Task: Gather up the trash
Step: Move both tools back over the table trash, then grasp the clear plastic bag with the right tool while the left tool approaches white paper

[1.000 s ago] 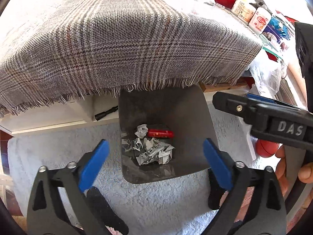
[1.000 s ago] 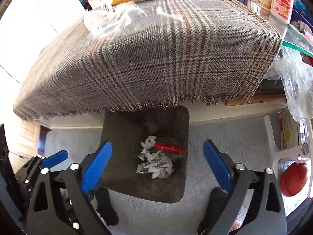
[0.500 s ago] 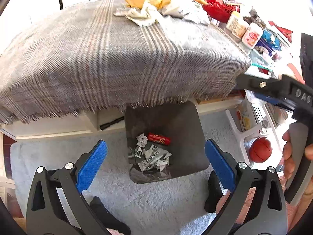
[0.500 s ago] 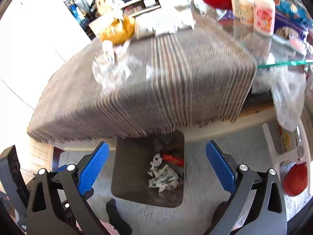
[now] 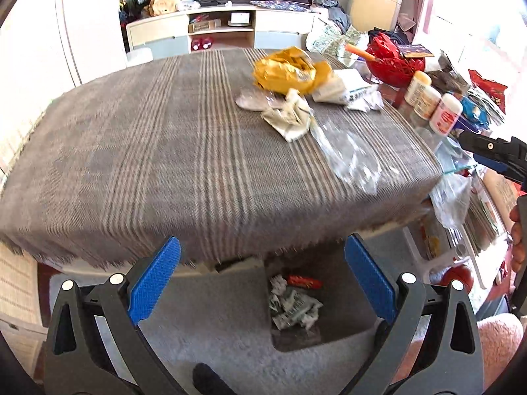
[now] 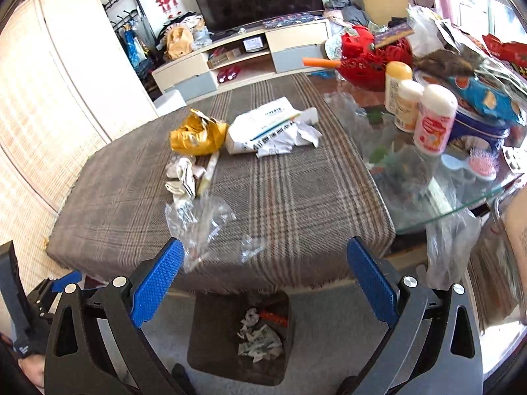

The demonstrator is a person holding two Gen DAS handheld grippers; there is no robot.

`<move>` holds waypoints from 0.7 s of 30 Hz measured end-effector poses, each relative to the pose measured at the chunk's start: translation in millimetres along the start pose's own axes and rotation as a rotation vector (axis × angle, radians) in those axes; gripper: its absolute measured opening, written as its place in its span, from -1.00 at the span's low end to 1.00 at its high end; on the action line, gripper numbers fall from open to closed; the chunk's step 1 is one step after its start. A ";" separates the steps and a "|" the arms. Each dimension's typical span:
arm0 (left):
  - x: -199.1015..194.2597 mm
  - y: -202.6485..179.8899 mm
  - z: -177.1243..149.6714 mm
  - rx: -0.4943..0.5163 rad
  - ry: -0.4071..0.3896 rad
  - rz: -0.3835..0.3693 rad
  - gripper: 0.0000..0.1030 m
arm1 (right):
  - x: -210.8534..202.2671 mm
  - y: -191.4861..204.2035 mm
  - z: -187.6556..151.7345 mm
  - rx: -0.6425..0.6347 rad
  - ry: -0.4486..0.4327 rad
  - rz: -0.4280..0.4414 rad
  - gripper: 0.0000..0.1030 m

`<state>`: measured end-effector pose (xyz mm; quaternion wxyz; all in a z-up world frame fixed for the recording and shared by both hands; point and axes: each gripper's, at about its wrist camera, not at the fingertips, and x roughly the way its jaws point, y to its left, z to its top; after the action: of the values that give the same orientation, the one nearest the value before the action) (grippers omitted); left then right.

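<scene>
Jaws gape empty on both grippers above crinkly clear plastic (image 6: 197, 227), crumpled yellow wrapper (image 6: 197, 135), woven plaid cloth (image 6: 296, 204).

We see grey plaid cloth (image 6: 296, 197) on the table, a yellow wrapper (image 6: 197, 135), a dark bin (image 6: 214, 339), and blue-padded black fingers (image 6: 154, 283)
</scene>
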<state>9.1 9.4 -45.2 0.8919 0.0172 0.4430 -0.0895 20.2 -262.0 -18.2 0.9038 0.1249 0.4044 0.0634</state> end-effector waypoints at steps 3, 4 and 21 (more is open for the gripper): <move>9.0 1.8 14.7 0.011 0.000 0.012 0.84 | 13.0 12.7 9.7 -0.018 0.011 0.020 0.93; 12.6 1.6 19.2 0.016 0.000 0.013 0.84 | 18.3 17.1 11.2 -0.024 0.019 0.029 0.93; 67.8 33.8 62.2 0.007 0.036 0.061 0.84 | 143.1 60.0 16.0 -0.064 0.252 0.081 -0.20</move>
<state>104.1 26.0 -62.9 0.8860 0.0351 0.4579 -0.0636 126.5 -176.3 -93.6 0.8460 0.1030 0.5074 0.1278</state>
